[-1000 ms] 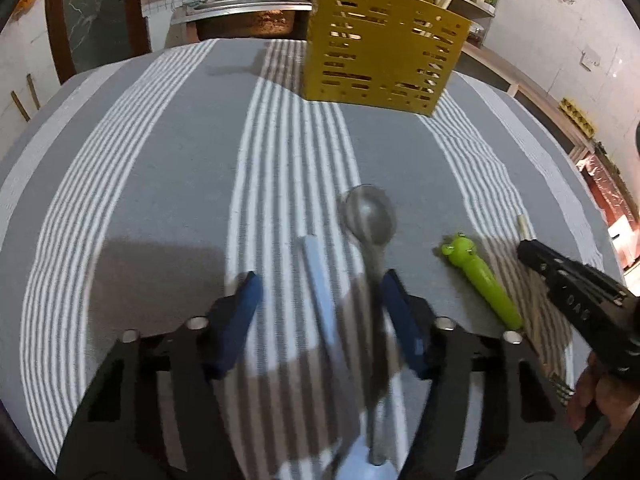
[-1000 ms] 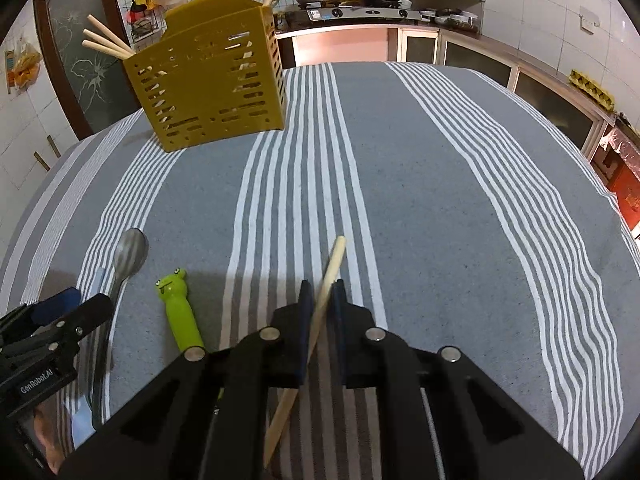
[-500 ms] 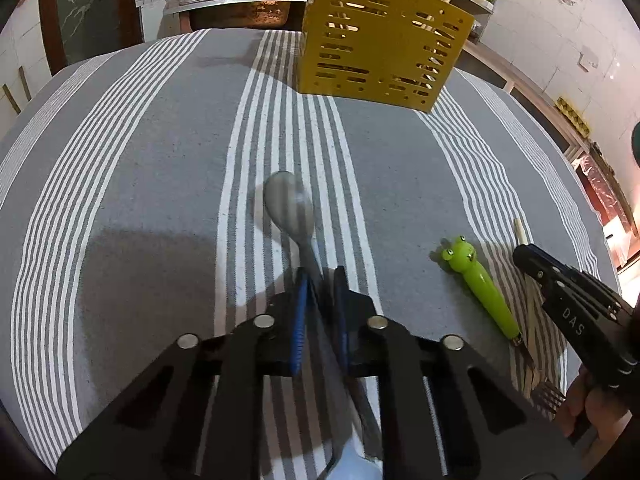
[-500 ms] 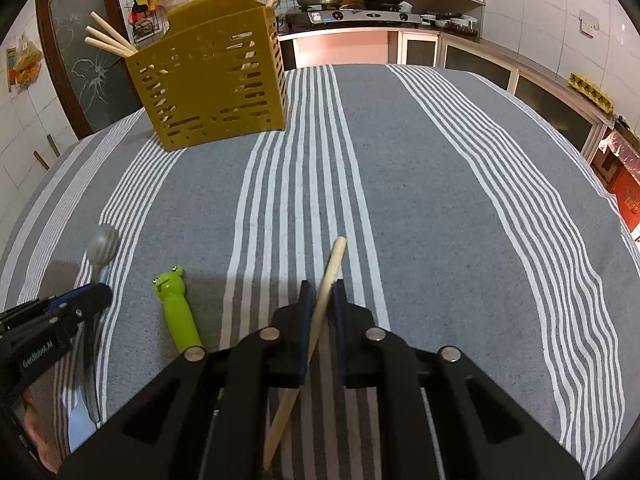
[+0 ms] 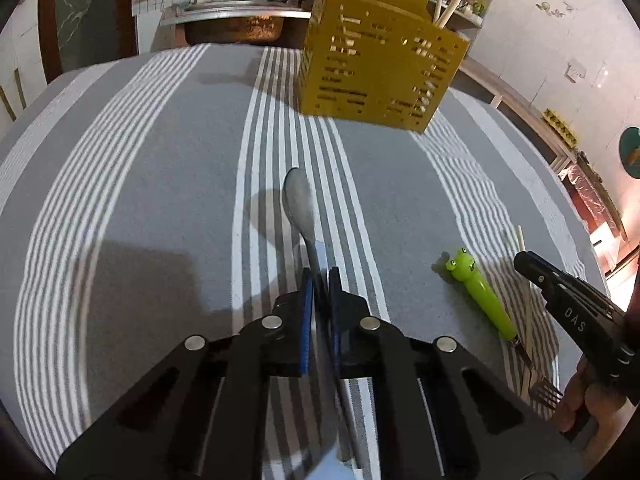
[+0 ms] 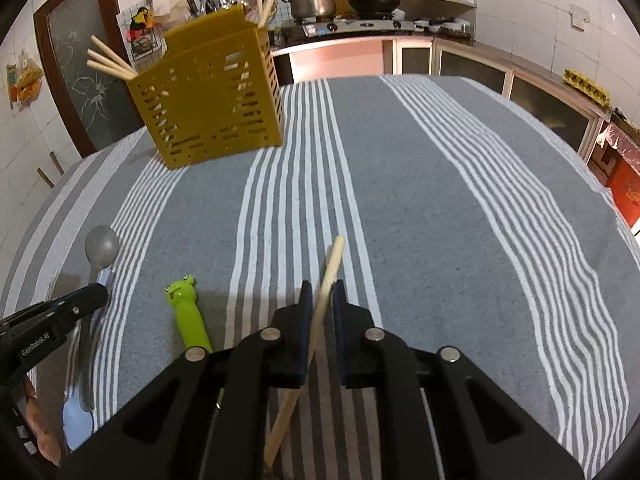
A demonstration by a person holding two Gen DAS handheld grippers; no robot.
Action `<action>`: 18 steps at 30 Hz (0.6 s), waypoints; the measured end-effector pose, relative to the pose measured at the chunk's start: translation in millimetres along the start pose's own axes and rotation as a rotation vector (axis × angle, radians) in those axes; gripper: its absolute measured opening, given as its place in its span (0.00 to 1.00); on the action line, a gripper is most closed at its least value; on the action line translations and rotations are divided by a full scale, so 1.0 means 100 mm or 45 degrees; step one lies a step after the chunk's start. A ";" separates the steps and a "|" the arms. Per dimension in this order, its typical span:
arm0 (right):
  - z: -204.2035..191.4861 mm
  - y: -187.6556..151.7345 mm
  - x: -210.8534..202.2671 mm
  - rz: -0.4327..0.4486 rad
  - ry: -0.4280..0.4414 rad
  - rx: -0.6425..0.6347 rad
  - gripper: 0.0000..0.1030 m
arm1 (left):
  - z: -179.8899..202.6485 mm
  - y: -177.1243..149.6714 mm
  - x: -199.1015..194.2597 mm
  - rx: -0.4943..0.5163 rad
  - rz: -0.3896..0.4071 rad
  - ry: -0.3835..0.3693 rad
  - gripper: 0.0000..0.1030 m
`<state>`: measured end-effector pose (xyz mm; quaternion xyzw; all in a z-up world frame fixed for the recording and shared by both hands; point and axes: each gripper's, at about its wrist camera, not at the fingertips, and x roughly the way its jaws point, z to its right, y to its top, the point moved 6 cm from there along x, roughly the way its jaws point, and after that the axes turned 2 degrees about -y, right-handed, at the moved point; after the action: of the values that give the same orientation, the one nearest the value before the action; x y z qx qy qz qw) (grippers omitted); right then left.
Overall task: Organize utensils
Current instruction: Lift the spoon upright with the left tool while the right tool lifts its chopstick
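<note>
Left claw (image 5: 319, 280) clamped tight on grey metal spoon (image 5: 299, 204) handle, bowl pointing toward yellow slotted plastic utensil caddy (image 5: 380, 76) at far end of grey striped tabletop (image 6: 420, 200). Right claw (image 6: 320, 294) closed on pale wooden chopstick (image 6: 330, 270). Green frog-handled fork (image 6: 188, 312) lies between them

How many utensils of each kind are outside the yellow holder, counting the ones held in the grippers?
Metal spoon: 1
Pale blue utensil, kind unclear: 1
Frog-handled fork: 1
Wooden chopstick: 1
Total: 4
</note>
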<state>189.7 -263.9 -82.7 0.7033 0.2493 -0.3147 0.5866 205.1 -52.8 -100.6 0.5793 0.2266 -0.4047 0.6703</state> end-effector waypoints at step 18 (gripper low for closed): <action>0.00 0.31 -0.57 0.254 0.021 0.031 0.07 | -0.16 0.36 -0.66 0.040 0.231 -0.101 0.06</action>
<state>173.4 -268.8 -20.1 0.7342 0.1792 -0.2519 0.6044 199.5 -18.5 -31.9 0.5913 0.1401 -0.3686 0.7034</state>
